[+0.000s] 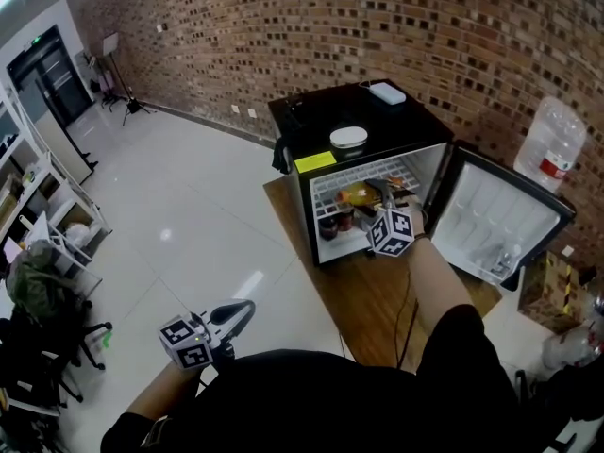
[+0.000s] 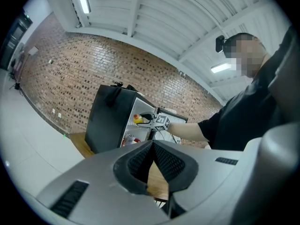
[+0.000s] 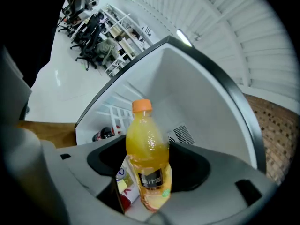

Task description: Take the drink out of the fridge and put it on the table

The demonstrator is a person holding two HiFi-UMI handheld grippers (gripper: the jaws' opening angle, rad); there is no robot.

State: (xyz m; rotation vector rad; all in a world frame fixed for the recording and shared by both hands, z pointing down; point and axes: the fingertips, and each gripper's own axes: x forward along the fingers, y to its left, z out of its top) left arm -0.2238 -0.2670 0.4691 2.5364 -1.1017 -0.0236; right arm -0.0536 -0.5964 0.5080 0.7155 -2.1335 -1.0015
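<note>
On the table point(image 1: 370, 298), the head view showed one fridge point(image 1: 311, 121), door open, with the right gripper point(image 1: 382, 196) at its upper shelf and the left gripper point(image 1: 241, 311) low, well apart. In the left gripper view, its two jaws met, empty. In the right gripper view, two jaws clasped one orange bottle point(image 3: 146, 146) inside the fridge.

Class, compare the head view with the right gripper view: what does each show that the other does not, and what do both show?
Only the head view shows the left hand-held gripper held low, away from the fridge. It also shows the open fridge door, the white round object on the fridge top and the water jug.

Only the right gripper view shows the right hand-held gripper, jaws closed against both sides of the orange drink bottle, and the bottle's orange cap.

Both show that bottle inside the fridge and the white wire shelf.
</note>
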